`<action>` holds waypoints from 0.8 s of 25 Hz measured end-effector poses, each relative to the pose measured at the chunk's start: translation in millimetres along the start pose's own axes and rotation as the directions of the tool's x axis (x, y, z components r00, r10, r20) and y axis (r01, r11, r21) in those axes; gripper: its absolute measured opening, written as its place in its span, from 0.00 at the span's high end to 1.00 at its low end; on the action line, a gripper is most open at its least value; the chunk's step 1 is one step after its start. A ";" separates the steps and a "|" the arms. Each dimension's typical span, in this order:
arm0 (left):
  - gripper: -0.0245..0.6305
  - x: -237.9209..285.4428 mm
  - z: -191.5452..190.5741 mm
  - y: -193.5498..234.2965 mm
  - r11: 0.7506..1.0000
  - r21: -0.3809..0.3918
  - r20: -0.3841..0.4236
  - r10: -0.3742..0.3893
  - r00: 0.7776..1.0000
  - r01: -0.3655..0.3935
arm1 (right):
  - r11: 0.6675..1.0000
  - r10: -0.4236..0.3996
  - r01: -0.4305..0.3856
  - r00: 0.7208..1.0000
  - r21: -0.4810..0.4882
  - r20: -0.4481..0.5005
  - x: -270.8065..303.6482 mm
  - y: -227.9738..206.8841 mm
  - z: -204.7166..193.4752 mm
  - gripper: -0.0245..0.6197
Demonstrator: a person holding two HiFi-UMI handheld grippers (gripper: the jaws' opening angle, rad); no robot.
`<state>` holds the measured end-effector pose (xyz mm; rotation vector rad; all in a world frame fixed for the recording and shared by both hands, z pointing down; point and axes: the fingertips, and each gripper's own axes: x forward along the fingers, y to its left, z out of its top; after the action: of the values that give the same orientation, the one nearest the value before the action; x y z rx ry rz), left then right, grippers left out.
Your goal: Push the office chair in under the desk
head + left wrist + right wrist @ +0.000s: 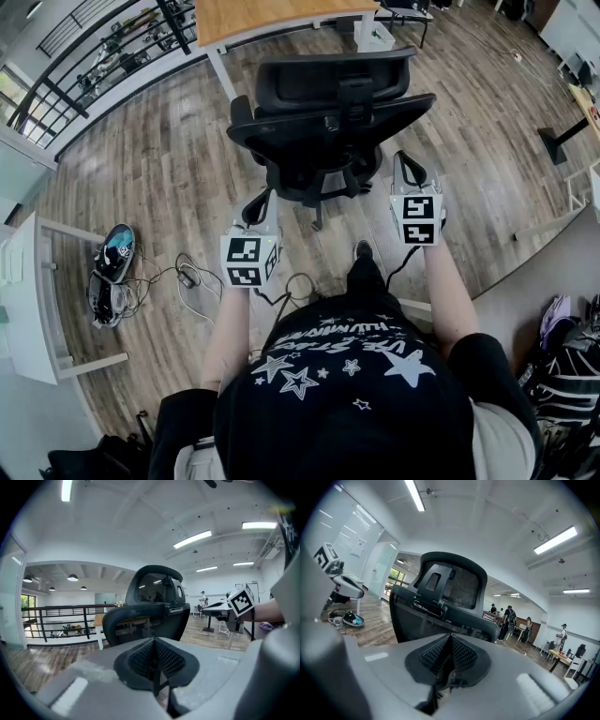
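We note both tools pressed together, holding nothing: left tool, right tool. The office chair stands straight ahead, backrest toward us and spanning the gap between the tools. Neither touches it, and both look equally near. The bench lies beyond the chair, so we judge the push runs straight forward. The bench leg, ahead-left of the left tool, crowds the path. Shoes and cables lie off to its left.

A black short-sleeved T-shirt printed with white stars and lettering is worn. The grey left gripper and right gripper are each topped by a white cube bearing black square markers and fronted by black ribbed jaws.
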<state>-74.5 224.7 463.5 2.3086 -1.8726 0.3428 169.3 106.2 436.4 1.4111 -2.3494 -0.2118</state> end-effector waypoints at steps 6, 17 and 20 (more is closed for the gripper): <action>0.96 0.2 -3.4 -5.0 1.000 -0.002 -0.008 -0.012 1.000 0.012 | 1.000 0.000 0.000 1.000 -0.009 -0.009 -2.2 -0.2 -2.6 0.96; 0.96 -9.0 6.6 1.5 1.000 0.002 0.034 -0.006 0.999 0.006 | 0.999 0.009 -0.009 1.000 0.036 0.005 -11.4 -0.5 1.6 0.96; 0.96 -15.5 6.1 4.3 0.999 0.036 0.039 -0.002 0.999 0.001 | 1.000 -0.008 0.008 1.000 -0.004 0.013 -18.1 4.7 7.8 0.96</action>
<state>-81.3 236.8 453.3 2.3565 -1.8979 0.3358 169.9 123.7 426.3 1.4212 -2.3529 -0.2283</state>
